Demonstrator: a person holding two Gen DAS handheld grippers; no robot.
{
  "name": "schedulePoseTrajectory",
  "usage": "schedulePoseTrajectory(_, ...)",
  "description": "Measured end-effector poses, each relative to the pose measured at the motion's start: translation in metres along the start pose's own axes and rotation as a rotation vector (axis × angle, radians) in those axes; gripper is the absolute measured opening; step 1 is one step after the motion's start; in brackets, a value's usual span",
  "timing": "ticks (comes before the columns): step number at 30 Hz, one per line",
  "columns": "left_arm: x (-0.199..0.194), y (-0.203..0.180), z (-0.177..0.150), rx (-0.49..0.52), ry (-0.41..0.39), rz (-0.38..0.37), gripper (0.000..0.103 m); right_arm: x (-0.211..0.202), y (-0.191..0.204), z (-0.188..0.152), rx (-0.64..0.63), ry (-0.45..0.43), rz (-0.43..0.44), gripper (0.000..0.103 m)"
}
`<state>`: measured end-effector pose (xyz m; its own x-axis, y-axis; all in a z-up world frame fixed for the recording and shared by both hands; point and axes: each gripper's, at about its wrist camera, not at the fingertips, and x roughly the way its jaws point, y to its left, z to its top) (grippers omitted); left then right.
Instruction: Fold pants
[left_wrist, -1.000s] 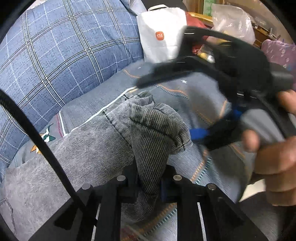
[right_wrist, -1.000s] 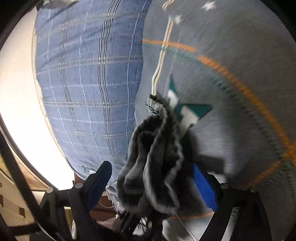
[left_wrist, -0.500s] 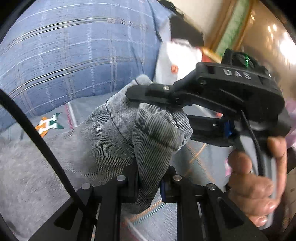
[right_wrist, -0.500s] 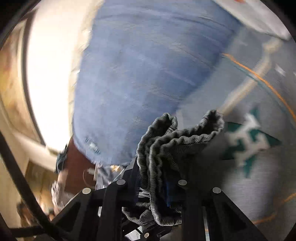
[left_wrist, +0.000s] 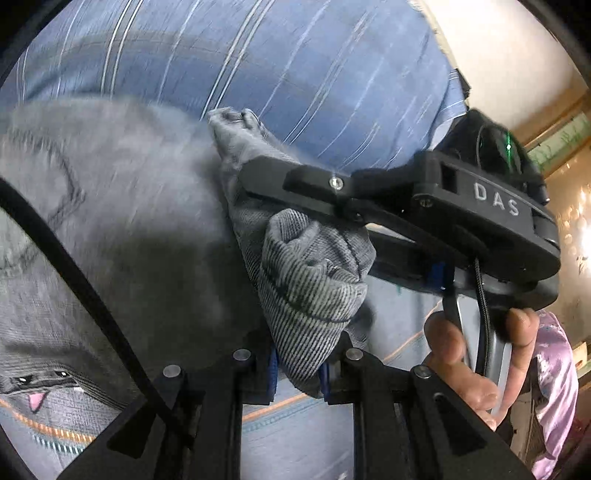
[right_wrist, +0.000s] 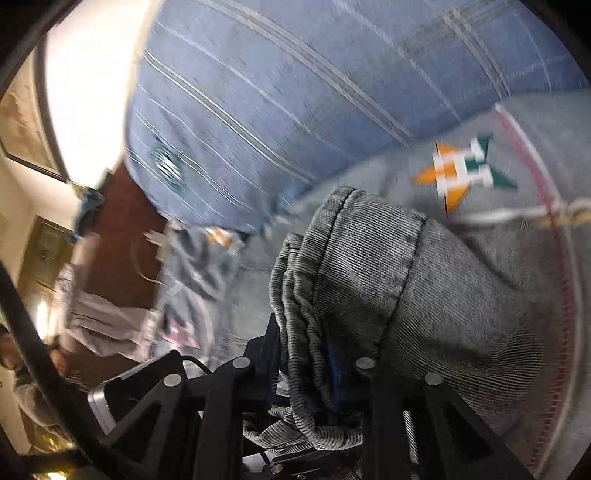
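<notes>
Grey pants (left_wrist: 122, 229) hang lifted over the bed (right_wrist: 480, 229), bulk trailing beyond the jaws, mid-fold, nothing laid flat yet. Left gripper (left_wrist: 298, 363) and right gripper (right_wrist: 308, 363) jaws each clamp bunched pant edges.

A large blue pillow (left_wrist: 295, 74) with thin pale checked lines fills the upper part of both wrist views. Below it lies a grey bedcover (right_wrist: 535, 158) printed with an orange, white and green geometric emblem (right_wrist: 463, 171) and crossed by a red stitched line (right_wrist: 554, 229). In the left wrist view the bedcover shows an orange stitched stripe (left_wrist: 48, 428) low down, and a lilac floral cloth (left_wrist: 554, 369) sits at the right edge. A framed picture (right_wrist: 26, 125) hangs on the pale wall at far left in the right wrist view
</notes>
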<state>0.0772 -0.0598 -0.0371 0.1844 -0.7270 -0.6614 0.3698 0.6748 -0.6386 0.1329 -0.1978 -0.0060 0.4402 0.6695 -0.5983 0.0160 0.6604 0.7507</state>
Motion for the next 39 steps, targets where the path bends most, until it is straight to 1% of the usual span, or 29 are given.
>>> schedulePoseTrajectory(1, 0.002, 0.006, -0.003, -0.007, 0.002, -0.009, 0.018, 0.008, -0.004, -0.004, 0.004, 0.013, -0.006, 0.031)
schedulePoseTrajectory(2, 0.003, 0.014, -0.005, -0.027, 0.006, -0.024, 0.018, 0.012, -0.007, -0.008, 0.015, 0.024, 0.006, 0.033)
schedulePoseTrajectory(3, 0.005, 0.02, -0.004, -0.054, 0.013, -0.035, 0.02, 0.012, -0.01, -0.01, 0.032, 0.028, 0.033, 0.038)
schedulePoseTrajectory(4, 0.007, 0.021, -0.006, -0.088, 0.02, -0.046, 0.024, 0.01, -0.011, -0.009, 0.045, 0.023, 0.049, 0.049)
schedulePoseTrajectory(5, 0.008, 0.023, -0.005, -0.115, 0.031, -0.058, 0.026, 0.003, -0.012, -0.008, 0.062, -0.001, 0.075, 0.055)
schedulePoseTrajectory(6, 0.007, 0.025, -0.003, -0.125, 0.042, -0.07, 0.031, -0.003, -0.011, -0.007, 0.065, -0.024, 0.094, 0.065)
schedulePoseTrajectory(7, 0.003, 0.026, -0.001, -0.123, 0.048, -0.085, 0.041, -0.011, -0.008, -0.006, 0.055, -0.052, 0.113, 0.071)
schedulePoseTrajectory(9, -0.006, 0.026, 0.006, -0.121, 0.027, -0.088, 0.054, -0.025, -0.004, -0.005, 0.039, -0.092, 0.083, 0.071)
schedulePoseTrajectory(10, -0.013, 0.028, 0.007, -0.137, 0.001, -0.084, 0.057, -0.031, -0.003, -0.006, 0.038, -0.116, 0.057, 0.071)
schedulePoseTrajectory(11, -0.014, 0.032, 0.012, -0.15, -0.013, -0.087, 0.057, -0.037, -0.005, -0.006, 0.045, -0.134, 0.039, 0.071)
schedulePoseTrajectory(12, -0.02, 0.035, 0.01, -0.164, -0.024, -0.093, 0.058, -0.043, -0.01, -0.007, 0.061, -0.157, 0.0, 0.071)
schedulePoseTrajectory(14, -0.032, 0.04, 0.006, -0.185, -0.038, -0.11, 0.059, -0.055, -0.02, -0.008, 0.086, -0.174, -0.046, 0.071)
schedulePoseTrajectory(15, -0.03, 0.043, 0.01, -0.181, -0.033, -0.106, 0.061, -0.058, -0.025, -0.008, 0.1, -0.171, -0.051, 0.071)
schedulePoseTrajectory(17, -0.023, 0.04, 0.011, -0.17, -0.01, -0.077, 0.062, -0.062, -0.033, -0.007, 0.133, -0.168, -0.069, 0.071)
schedulePoseTrajectory(20, -0.025, 0.034, 0.01, -0.18, -0.028, -0.068, 0.06, -0.064, -0.035, -0.008, 0.154, -0.151, -0.133, 0.071)
schedulePoseTrajectory(21, -0.024, 0.029, 0.004, -0.17, -0.036, -0.051, 0.052, -0.066, -0.034, -0.01, 0.156, -0.163, -0.143, 0.071)
schedulePoseTrajectory(22, -0.028, 0.026, 0.003, -0.14, -0.044, -0.012, 0.026, -0.071, -0.034, -0.013, 0.169, -0.176, -0.152, 0.071)
schedulePoseTrajectory(23, -0.027, 0.024, 0.004, -0.094, -0.031, 0.059, 0.021, -0.073, -0.034, -0.017, 0.179, -0.178, -0.169, 0.071)
schedulePoseTrajectory(24, -0.024, 0.025, 0.006, -0.06, -0.018, 0.114, 0.021, -0.071, -0.034, -0.019, 0.18, -0.173, -0.192, 0.071)
schedulePoseTrajectory(26, -0.018, 0.019, 0.004, -0.032, 0.003, 0.158, 0.022, -0.063, -0.033, -0.023, 0.16, -0.149, -0.281, 0.071)
schedulePoseTrajectory(29, -0.001, 0.023, 0.002, -0.02, 0.031, 0.174, 0.023, -0.044, -0.031, -0.023, 0.097, -0.101, -0.4, 0.071)
schedulePoseTrajectory(31, -0.002, 0.025, 0.002, -0.027, 0.017, 0.16, 0.023, -0.042, -0.027, -0.024, 0.06, -0.102, -0.454, 0.071)
schedulePoseTrajectory(33, -0.009, 0.025, 0.001, -0.043, 0.012, 0.163, 0.024, -0.041, -0.02, -0.026, 0.024, -0.105, -0.491, 0.071)
schedulePoseTrajectory(34, -0.013, 0.024, -0.002, -0.029, -0.005, 0.184, 0.029, -0.04, -0.02, -0.027, 0.024, -0.113, -0.5, 0.072)
schedulePoseTrajectory(35, -0.017, 0.02, -0.005, -0.004, -0.031, 0.222, 0.031, -0.04, -0.019, -0.028, 0.03, -0.121, -0.502, 0.072)
schedulePoseTrajectory(36, -0.021, 0.013, -0.006, 0.021, -0.054, 0.258, 0.039, -0.041, -0.02, -0.029, 0.034, -0.131, -0.503, 0.072)
schedulePoseTrajectory(37, -0.024, 0.005, -0.007, 0.061, -0.085, 0.307, 0.049, -0.042, -0.019, -0.031, 0.034, -0.135, -0.504, 0.072)
schedulePoseTrajectory(38, -0.03, -0.004, -0.008, 0.105, -0.122, 0.37, 0.056, -0.044, -0.018, -0.032, 0.033, -0.143, -0.503, 0.072)
schedulePoseTrajectory(39, -0.035, -0.01, -0.008, 0.131, -0.151, 0.415, 0.065, -0.045, -0.017, -0.033, 0.033, -0.152, -0.498, 0.072)
